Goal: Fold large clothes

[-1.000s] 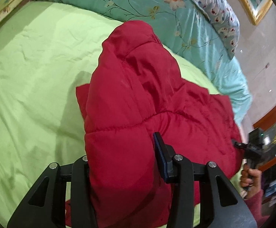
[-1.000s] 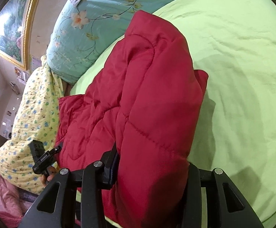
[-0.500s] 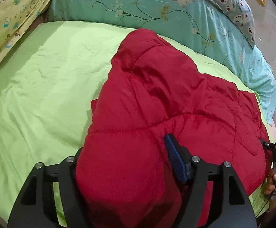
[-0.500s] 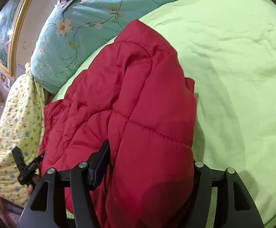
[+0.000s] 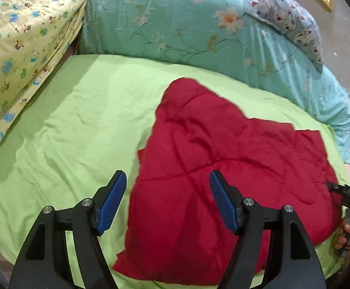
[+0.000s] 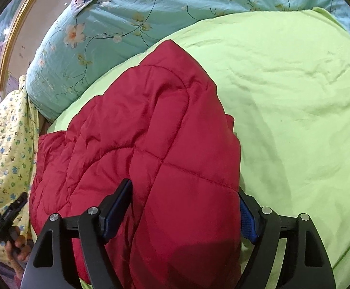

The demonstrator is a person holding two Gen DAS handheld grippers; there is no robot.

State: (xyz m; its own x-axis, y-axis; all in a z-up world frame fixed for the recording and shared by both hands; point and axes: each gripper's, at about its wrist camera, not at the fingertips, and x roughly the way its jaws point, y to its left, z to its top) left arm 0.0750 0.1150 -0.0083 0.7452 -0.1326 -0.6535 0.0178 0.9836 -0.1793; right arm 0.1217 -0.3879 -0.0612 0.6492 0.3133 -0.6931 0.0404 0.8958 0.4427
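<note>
Partly folded puffy red quilted jacket [image 5: 218, 187] on the lime-green bed sheet [image 5: 66, 132]: left tool [image 5: 167, 200] released above it, right tool [image 6: 187, 214] grasping its near edge, further folds remaining.

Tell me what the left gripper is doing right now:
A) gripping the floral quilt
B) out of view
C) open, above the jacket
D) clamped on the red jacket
C: the left gripper has its blue pads spread wide with nothing between them, above the red jacket.
</note>
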